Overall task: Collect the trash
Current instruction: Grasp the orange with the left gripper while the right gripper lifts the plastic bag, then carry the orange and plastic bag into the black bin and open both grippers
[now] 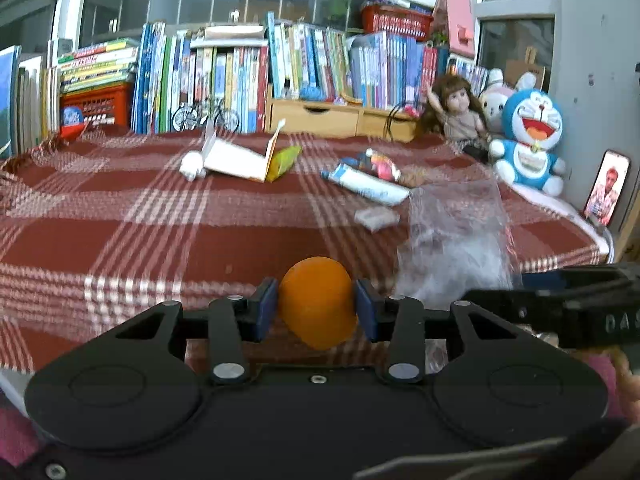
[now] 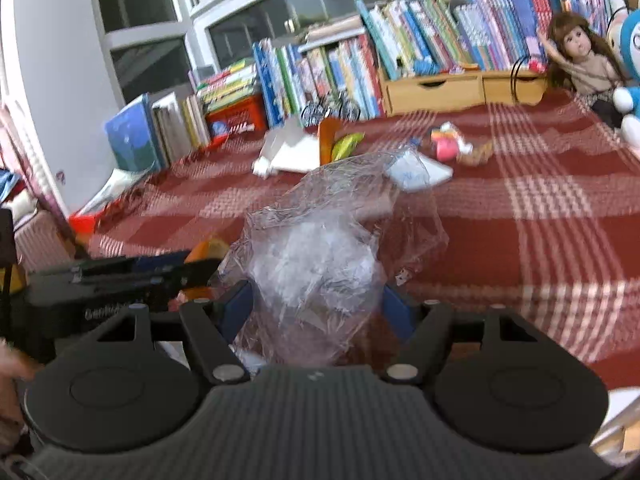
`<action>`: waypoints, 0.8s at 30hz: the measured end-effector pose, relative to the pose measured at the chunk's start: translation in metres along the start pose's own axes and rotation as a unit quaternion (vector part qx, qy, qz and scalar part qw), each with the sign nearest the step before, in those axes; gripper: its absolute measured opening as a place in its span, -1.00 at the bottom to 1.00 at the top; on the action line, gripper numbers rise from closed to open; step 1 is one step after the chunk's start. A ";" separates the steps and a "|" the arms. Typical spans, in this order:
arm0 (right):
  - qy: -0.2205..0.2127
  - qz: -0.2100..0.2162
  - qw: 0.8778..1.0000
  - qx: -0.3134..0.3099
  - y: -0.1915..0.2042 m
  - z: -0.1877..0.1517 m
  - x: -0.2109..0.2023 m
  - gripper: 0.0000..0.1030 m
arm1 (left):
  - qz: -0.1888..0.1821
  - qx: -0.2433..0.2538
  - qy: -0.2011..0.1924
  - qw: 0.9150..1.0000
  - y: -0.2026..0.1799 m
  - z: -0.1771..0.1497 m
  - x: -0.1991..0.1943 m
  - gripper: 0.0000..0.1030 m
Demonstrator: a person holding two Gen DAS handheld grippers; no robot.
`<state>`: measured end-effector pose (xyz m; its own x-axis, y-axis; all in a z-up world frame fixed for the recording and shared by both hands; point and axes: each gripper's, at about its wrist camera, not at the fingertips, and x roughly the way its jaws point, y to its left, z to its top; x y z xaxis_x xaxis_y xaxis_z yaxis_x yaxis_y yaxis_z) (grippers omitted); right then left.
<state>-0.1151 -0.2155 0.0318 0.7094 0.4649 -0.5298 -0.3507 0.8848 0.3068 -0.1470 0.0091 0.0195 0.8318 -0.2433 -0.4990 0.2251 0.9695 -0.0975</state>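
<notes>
My left gripper (image 1: 316,310) is shut on a piece of orange peel (image 1: 316,300), its blue pads pressing both sides, above the near edge of a red plaid tablecloth (image 1: 160,220). Just to its right, my right gripper (image 2: 318,312) is shut on a crumpled clear plastic bag (image 2: 324,256) that bulges up between its blue fingers; the same bag (image 1: 456,240) shows in the left wrist view. Farther back lie an open white carton (image 1: 236,158), a yellow-green wrapper (image 1: 286,160), a toothpaste tube (image 1: 368,184), a small white packet (image 1: 376,218) and a colourful wrapper (image 1: 382,164).
Books (image 1: 240,76), a wooden drawer box (image 1: 340,118) and red baskets (image 1: 96,106) line the back. A doll (image 1: 460,112), a blue plush toy (image 1: 528,140) and a propped phone (image 1: 606,188) stand at the right. The orange peel (image 2: 204,252) peeks beside the left gripper's arm.
</notes>
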 end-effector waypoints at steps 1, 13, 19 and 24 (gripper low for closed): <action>0.006 0.001 1.000 -0.003 0.002 -0.006 0.000 0.42 | 0.001 -0.001 0.006 1.000 0.001 -0.004 0.000 -0.22; 0.096 -0.001 0.994 -0.049 0.024 -0.072 0.019 0.42 | 0.030 -0.022 0.096 0.995 0.016 -0.060 0.019 -0.22; 0.151 -0.005 0.987 -0.053 0.026 -0.103 0.044 0.42 | 0.057 -0.026 0.143 0.988 0.018 -0.092 0.039 -0.22; 0.195 -0.013 0.979 -0.060 0.027 -0.130 0.066 0.42 | 0.069 -0.044 0.189 0.979 0.022 -0.117 0.057 -0.22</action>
<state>-0.1574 -0.1571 -0.0980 0.4407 0.3978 -0.8047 -0.4215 0.8832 0.2057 -0.1543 0.0198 -0.1120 0.6008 -0.0966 -0.7935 0.0654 0.9953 -0.0717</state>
